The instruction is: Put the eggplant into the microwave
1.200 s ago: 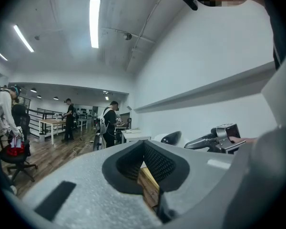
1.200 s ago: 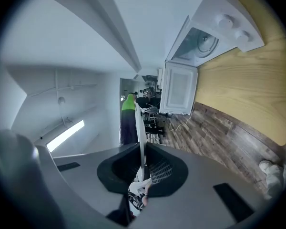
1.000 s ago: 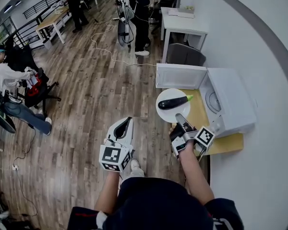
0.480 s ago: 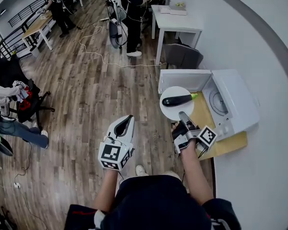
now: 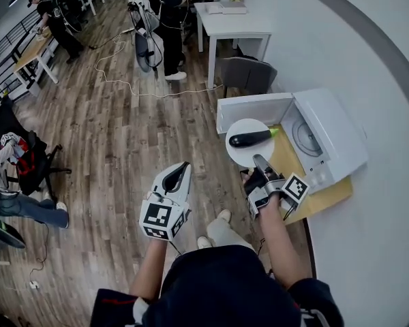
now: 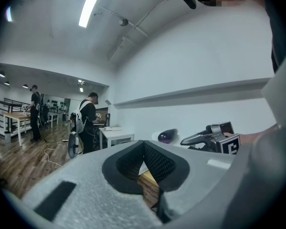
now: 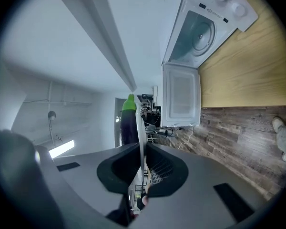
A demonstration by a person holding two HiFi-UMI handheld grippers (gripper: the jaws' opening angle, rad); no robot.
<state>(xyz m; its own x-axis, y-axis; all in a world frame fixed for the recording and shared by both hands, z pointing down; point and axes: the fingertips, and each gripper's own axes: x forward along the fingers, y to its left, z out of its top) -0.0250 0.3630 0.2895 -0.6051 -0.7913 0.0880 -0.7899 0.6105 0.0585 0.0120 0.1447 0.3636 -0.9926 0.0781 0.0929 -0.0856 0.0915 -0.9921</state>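
**Right gripper (image 5: pixel 258 160) clamps the round white plate's (image 5: pixel 240 158) rim**

Held so, the dark purple, green-stemmed eggplant (image 5: pixel 249 139) rides level just outside our open white microwave (image 5: pixel 330 131). Our left gripper (image 5: pixel 183 166), seemingly closed on nothing, waits farther off.

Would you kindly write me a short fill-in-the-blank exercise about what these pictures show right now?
1. The eggplant rests on a plate whose colour is ____.
2. The plate's rim is clamped in the right gripper, while the left gripper, jaws together, holds ____.
3. The door of the microwave stands ____.
4. The eggplant's stem end is coloured ____.

Missing words: white; nothing; open; green.
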